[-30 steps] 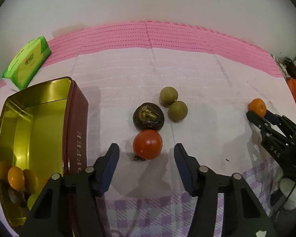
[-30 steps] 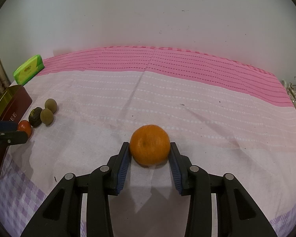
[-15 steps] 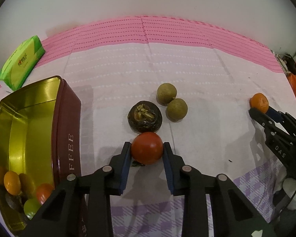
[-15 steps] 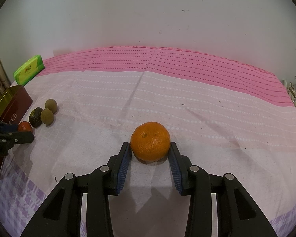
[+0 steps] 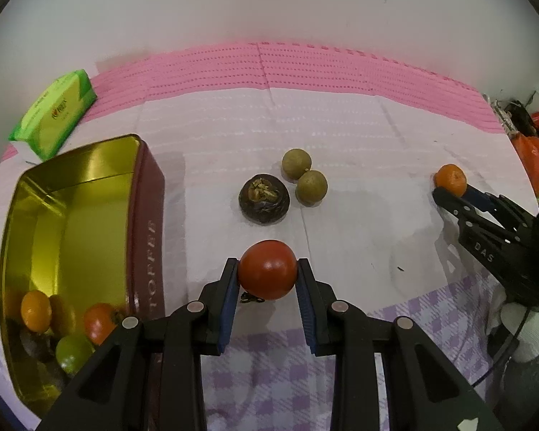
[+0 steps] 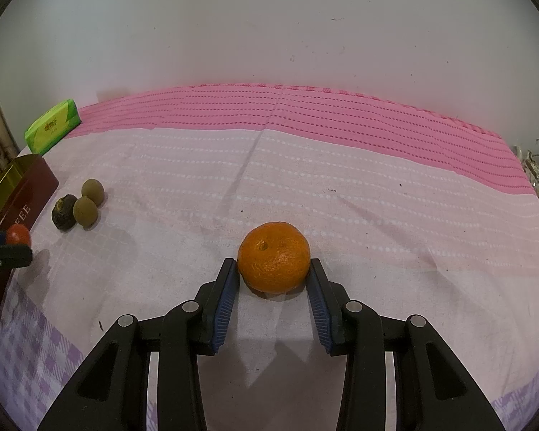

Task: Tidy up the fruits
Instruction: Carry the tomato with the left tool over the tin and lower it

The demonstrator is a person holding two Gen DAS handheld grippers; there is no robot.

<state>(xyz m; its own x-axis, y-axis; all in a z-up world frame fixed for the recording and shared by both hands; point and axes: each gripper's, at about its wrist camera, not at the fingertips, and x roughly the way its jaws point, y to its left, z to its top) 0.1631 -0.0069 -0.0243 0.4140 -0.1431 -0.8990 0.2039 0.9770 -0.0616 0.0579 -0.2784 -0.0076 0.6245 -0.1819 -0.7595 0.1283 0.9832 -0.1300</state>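
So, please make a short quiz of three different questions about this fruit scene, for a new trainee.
1. True or false: the left gripper is shut on the red tomato.
2. How many loose fruits lie on the cloth beyond the tomato? A) two B) three C) five
3. Fill in: the right gripper has its fingers on both sides of the ____.

Key:
1. True.
2. B: two brown-green round fruits and one dark fruit.
3. The mandarin, apparently gripped.
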